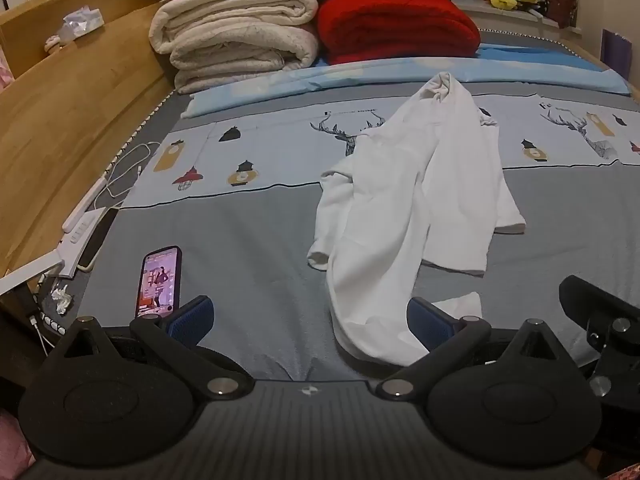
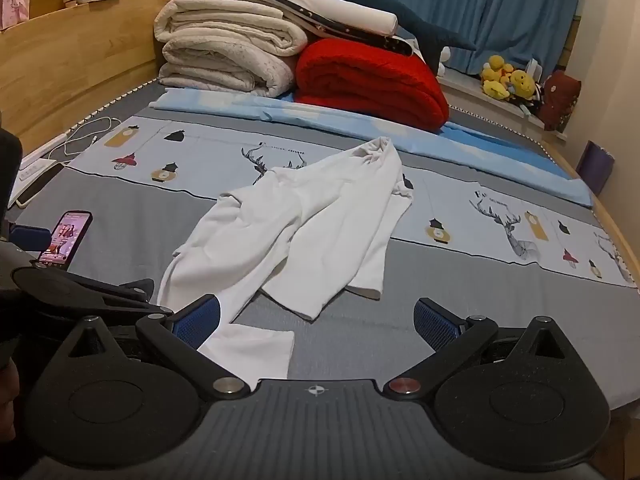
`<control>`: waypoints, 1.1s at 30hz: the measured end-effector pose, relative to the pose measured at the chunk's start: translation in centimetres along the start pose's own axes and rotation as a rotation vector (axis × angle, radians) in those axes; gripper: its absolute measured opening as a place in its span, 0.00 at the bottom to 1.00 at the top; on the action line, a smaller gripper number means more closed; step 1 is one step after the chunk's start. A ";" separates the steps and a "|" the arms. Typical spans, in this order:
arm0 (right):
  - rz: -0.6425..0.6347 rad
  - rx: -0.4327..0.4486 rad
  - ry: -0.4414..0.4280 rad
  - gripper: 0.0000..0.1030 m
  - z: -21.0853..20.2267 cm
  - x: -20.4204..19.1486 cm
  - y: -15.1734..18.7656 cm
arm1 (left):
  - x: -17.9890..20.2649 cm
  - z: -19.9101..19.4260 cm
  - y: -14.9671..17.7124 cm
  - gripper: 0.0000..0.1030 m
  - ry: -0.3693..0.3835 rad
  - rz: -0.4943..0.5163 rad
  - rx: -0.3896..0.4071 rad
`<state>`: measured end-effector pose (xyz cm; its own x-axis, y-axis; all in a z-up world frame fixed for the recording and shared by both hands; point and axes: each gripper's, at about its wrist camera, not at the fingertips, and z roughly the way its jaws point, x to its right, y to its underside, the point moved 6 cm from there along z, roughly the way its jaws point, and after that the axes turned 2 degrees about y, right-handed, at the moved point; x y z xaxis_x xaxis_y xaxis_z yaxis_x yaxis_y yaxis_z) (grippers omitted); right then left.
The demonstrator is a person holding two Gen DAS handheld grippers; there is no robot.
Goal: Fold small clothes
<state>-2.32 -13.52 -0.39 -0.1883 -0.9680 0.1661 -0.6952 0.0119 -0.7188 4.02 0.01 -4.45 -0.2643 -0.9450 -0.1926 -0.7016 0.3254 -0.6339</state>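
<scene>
A small white garment (image 1: 416, 200) lies crumpled and unfolded on the grey bed sheet (image 1: 248, 248); it also shows in the right wrist view (image 2: 304, 224). My left gripper (image 1: 310, 316) is open just above the bed's near edge, with the garment's near end lying between its blue pads, close to the right pad (image 1: 430, 322). My right gripper (image 2: 316, 316) is open, with a white corner of the garment (image 2: 252, 350) beside its left pad (image 2: 198, 320). Neither holds anything.
A lit phone (image 1: 160, 280) lies on the sheet left of the garment. Folded cream blankets (image 1: 236, 36) and a red blanket (image 1: 396, 28) are stacked at the far end. A wooden headboard (image 1: 68, 120), white cable and power strip (image 1: 80, 228) run along the left.
</scene>
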 end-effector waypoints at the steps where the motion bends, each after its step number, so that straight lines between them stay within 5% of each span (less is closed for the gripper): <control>1: 0.001 0.000 -0.002 0.99 0.0 0.0 0.0 | 0.0 0.0 0.0 1.00 -0.001 -0.001 -0.002; 33: -0.006 0.008 0.007 0.99 -0.2 0.0 -0.2 | 0.3 -0.5 -0.4 1.00 0.011 -0.020 0.002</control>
<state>-2.34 -13.47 -0.08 -0.1888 -0.9663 0.1748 -0.6908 0.0042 -0.7230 3.91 -0.41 -3.88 -0.2580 -0.9508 -0.1716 -0.7055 0.3068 -0.6389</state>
